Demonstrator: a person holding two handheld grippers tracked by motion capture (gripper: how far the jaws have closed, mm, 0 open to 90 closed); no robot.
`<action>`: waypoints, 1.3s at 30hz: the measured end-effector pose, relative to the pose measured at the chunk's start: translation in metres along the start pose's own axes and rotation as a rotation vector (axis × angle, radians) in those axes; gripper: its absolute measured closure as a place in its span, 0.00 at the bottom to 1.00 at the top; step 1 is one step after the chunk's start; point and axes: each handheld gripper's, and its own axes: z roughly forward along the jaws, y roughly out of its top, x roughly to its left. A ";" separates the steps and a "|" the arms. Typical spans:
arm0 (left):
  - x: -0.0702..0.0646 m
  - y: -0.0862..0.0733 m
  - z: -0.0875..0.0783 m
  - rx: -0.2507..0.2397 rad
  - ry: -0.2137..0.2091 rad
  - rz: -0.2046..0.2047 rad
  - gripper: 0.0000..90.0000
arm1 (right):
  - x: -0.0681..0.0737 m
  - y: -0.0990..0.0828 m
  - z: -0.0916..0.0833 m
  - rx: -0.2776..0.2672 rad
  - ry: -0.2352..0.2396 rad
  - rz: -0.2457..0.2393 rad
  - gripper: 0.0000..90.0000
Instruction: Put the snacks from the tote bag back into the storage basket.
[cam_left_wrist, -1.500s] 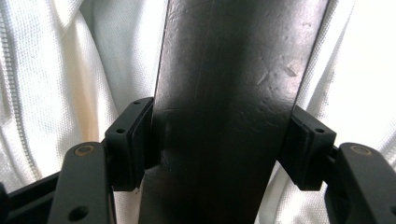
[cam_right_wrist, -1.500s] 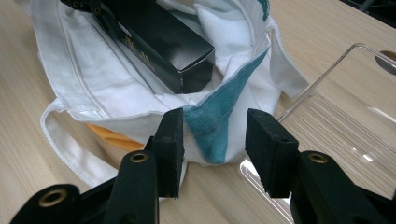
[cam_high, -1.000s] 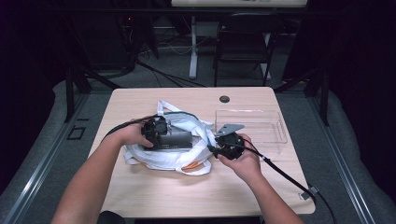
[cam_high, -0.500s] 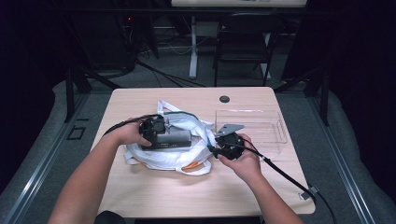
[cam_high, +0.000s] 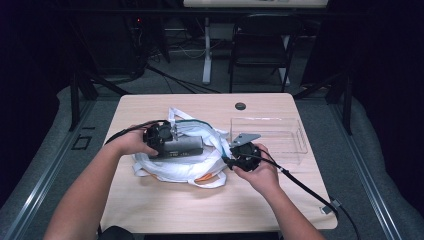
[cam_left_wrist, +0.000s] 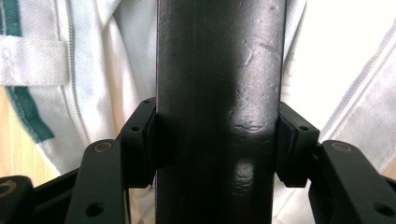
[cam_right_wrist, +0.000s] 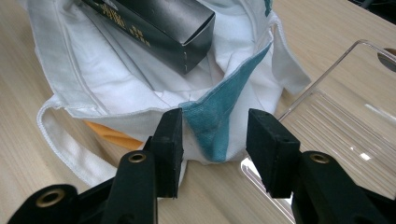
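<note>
left arm: forearm comes in from the lower left, hand (cam_high: 134, 144) over the left side of the white bag (cam_high: 170, 167)
left hand-held gripper (cam_left_wrist: 217, 140): both pads pressed against the sides of a dark box (cam_left_wrist: 219, 93), clamped on it
dark box: held above the bag's open mouth, long side lying across it (cam_high: 182, 146)
right arm: forearm from the lower right, hand (cam_high: 260, 172) low at the bag's right edge
right hand-held gripper (cam_right_wrist: 214, 135): jaws apart, a teal-lined fold of the bag's rim between them; contact cannot be told
white bag: on the tabletop (cam_high: 150, 205), something orange beneath
clear tray (cam_high: 295, 145): just right of the bag
</note>
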 end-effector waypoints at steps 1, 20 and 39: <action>0.000 -0.001 -0.002 -0.001 -0.001 0.000 0.48 | 0.000 0.000 0.000 0.001 0.004 -0.002 0.62; 0.000 -0.011 -0.031 -0.027 -0.003 -0.027 0.48 | -0.006 0.005 0.002 -0.027 0.054 -0.056 0.53; 0.002 0.000 -0.064 -0.075 -0.006 -0.032 0.48 | -0.028 0.025 -0.011 0.083 0.104 -0.167 0.46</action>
